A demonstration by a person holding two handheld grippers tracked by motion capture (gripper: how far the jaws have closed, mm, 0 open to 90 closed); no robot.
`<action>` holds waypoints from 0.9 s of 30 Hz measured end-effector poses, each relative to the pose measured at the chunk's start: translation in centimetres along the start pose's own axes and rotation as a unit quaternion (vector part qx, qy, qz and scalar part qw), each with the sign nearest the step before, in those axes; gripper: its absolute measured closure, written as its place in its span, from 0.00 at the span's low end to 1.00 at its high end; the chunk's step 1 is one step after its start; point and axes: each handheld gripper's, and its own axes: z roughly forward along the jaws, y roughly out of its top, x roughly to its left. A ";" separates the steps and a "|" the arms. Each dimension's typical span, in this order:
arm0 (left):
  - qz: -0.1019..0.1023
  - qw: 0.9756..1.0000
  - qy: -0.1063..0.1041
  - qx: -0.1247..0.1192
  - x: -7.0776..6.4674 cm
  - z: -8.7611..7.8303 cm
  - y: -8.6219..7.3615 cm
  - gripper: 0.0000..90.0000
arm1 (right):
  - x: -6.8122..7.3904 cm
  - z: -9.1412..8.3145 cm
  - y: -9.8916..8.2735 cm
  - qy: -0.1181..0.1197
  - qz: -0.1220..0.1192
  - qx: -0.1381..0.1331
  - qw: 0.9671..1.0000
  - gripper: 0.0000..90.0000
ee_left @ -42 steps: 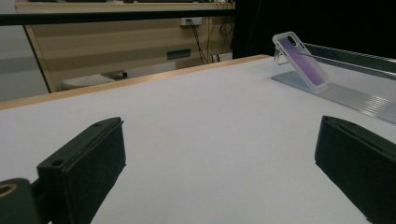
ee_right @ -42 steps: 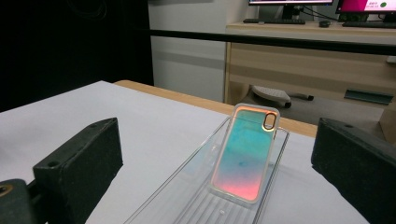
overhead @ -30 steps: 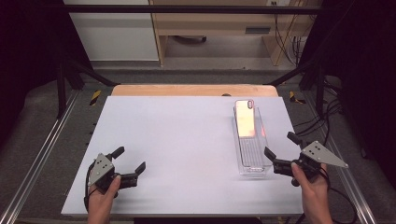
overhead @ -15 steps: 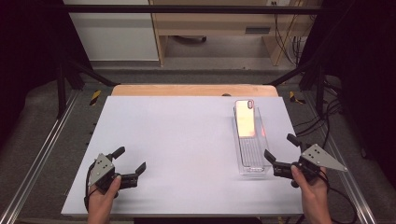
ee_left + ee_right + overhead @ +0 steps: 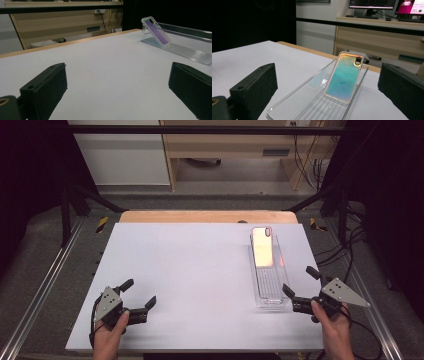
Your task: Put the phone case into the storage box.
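Iridescent phone case (image 5: 344, 75) propped tilted in clear ribbed tray (image 5: 268, 285); right gripper (image 5: 299, 282) gaping wide beside tray's near end; left gripper (image 5: 138, 292) wide, well apart

each black hand-held gripper (image 5: 137, 292) carries a grey three-cornered plate and trailing cable.

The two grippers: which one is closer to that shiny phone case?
The right gripper: its open jaws stand just off the near end of the clear tray holding the phone case. The left gripper sits across the table.
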 end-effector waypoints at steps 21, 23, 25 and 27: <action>-0.002 1.000 0.002 -0.004 0.2 -0.1 0.0 0.01 | 0.1 0.0 -1.5 0.012 0.002 0.001 1.000 0.03; -0.002 1.000 0.002 -0.004 0.3 -0.1 0.0 0.01 | 0.1 0.0 -1.6 0.013 0.002 0.000 1.000 0.03; -0.002 1.000 0.002 -0.004 0.3 -0.1 0.0 0.01 | 0.1 0.0 -1.8 0.013 0.000 0.001 1.000 0.03; -0.002 1.000 0.002 -0.004 0.3 -0.1 0.0 0.01 | 0.1 0.0 -1.9 0.013 0.001 0.002 1.000 0.03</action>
